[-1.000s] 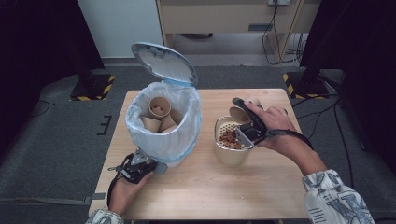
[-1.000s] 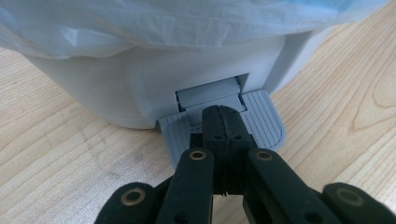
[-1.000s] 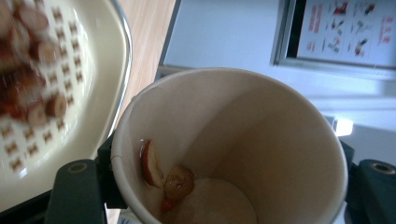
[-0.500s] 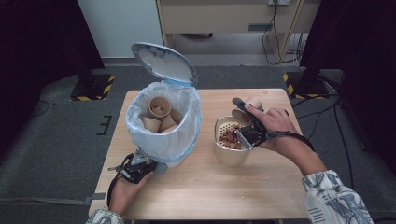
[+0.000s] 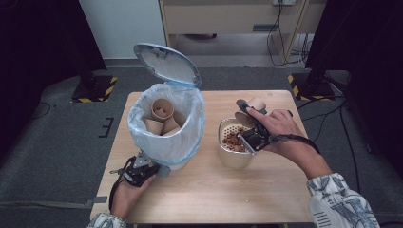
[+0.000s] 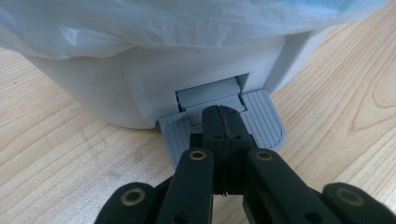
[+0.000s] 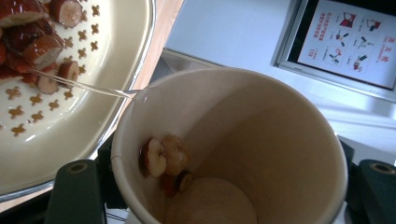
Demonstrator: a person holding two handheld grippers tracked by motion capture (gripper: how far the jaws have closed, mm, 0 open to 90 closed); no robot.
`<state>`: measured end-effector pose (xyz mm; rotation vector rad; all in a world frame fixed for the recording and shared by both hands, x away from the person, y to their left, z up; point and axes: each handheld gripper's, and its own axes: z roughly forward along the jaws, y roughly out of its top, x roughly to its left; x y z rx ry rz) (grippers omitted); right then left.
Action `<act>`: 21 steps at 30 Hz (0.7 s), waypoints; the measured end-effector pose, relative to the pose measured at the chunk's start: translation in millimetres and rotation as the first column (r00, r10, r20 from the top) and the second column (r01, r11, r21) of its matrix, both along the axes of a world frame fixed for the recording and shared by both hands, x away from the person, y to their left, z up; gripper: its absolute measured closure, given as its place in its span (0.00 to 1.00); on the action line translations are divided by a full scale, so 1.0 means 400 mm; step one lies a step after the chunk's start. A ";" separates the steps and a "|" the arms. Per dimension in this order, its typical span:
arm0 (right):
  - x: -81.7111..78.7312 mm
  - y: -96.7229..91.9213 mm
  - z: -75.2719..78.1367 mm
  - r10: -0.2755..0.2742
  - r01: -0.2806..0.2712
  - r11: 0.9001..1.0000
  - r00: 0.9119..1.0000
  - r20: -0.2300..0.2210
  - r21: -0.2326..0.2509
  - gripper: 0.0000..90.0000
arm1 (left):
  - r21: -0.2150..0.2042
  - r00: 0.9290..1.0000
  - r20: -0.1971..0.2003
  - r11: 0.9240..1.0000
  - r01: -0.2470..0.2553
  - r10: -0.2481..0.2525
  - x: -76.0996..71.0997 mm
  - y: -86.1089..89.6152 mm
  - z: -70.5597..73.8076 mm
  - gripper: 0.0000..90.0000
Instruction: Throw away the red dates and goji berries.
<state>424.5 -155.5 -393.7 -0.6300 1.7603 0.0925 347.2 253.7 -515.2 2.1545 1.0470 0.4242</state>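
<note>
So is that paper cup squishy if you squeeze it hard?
Probably, yes. The cup looks like thin paper with an open top, so the right gripper could dent it. It holds few fruit bits, so it is likely light. Tilted over the strainer, it could slip if held loosely.

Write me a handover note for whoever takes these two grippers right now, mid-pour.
Left gripper: shut, tips pressed on the bin's grey pedal; lid stands open.
Right gripper: shut on a paper cup, tipped over the perforated strainer bowl.
Things: lined bin already holds several paper cups. Red fruit pieces lie in the strainer.
Done: most of the cup poured; a thin stream of liquid runs out.
Left: a few pieces cling inside the cup. Probably shake them out, then drop the cup in the bin and release the pedal.
</note>
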 end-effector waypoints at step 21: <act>-0.003 0.008 -0.006 0.010 -0.007 0.999 0.998 0.060 -0.052 0.31 | -0.001 1.000 -0.001 1.000 0.000 0.000 0.000 0.000 0.000 1.00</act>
